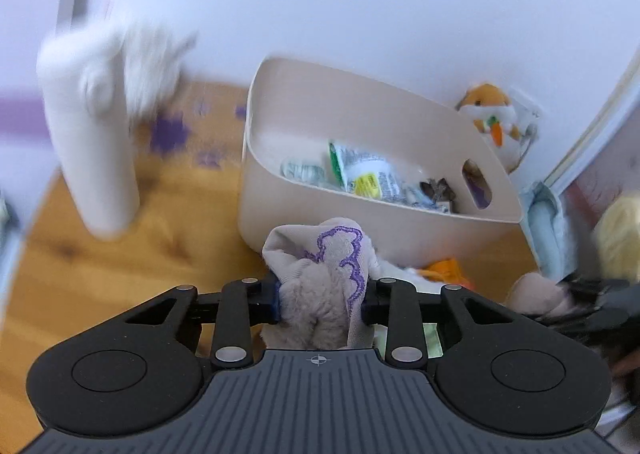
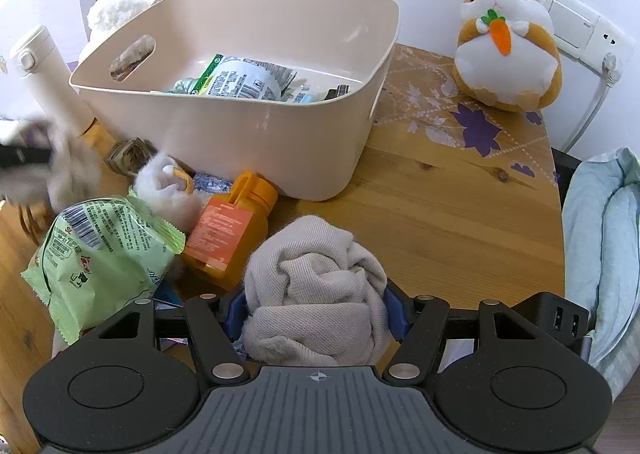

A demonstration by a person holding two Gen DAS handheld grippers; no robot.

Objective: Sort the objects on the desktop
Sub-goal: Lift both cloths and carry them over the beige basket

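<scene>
Beige cloth (image 1: pixel 320 286) clamped between the left gripper (image 1: pixel 320 304) jaws; right gripper (image 2: pixel 316 314) jaws hold a bunched grey towel (image 2: pixel 316 286) before the cream bin (image 2: pixel 240 126).

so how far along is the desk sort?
Partway. Done: snack packets already lie in the beige bin. In hand: the left gripper and right gripper each clamp a bunch of grey cloth. Left: green snack bag, orange bottle and small white plush lie on the table outside the bin.
</scene>
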